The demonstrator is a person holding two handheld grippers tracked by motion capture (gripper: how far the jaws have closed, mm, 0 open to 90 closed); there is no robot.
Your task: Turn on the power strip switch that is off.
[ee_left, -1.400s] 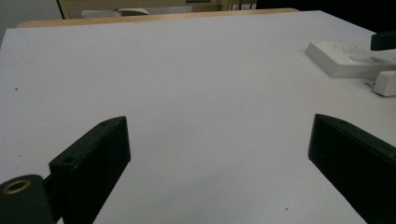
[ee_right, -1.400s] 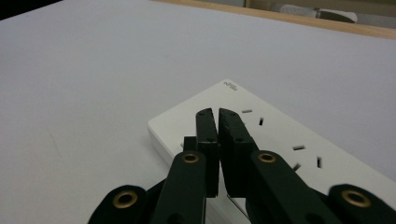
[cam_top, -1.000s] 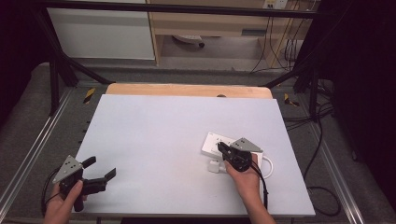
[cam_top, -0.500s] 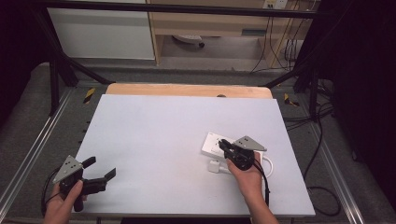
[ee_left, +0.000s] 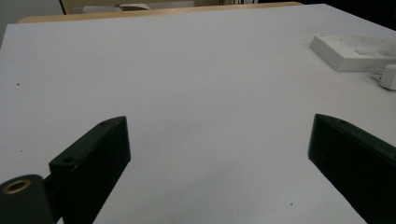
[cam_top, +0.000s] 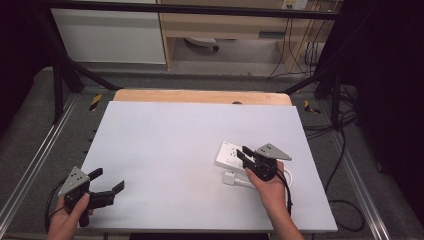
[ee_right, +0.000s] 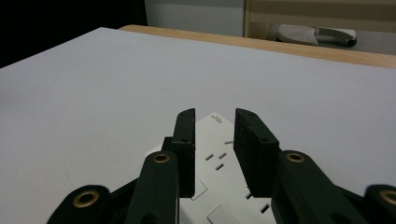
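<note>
Right gripper [cam_top: 247, 154]: jaws narrow, empty | power strip [ee_right: 219, 175] directly beneath: rigid, light, slick | grasp: probably across long edges.

In the high view the right tongs [cam_top: 246, 153] and hand [cam_top: 270, 187] covered the near end of the white power strip [cam_top: 229, 154], its cord [cam_top: 290, 176] ran hidden behind the wrist, and the strip's lettering [ee_right: 217, 119] stayed too small to read.
</note>
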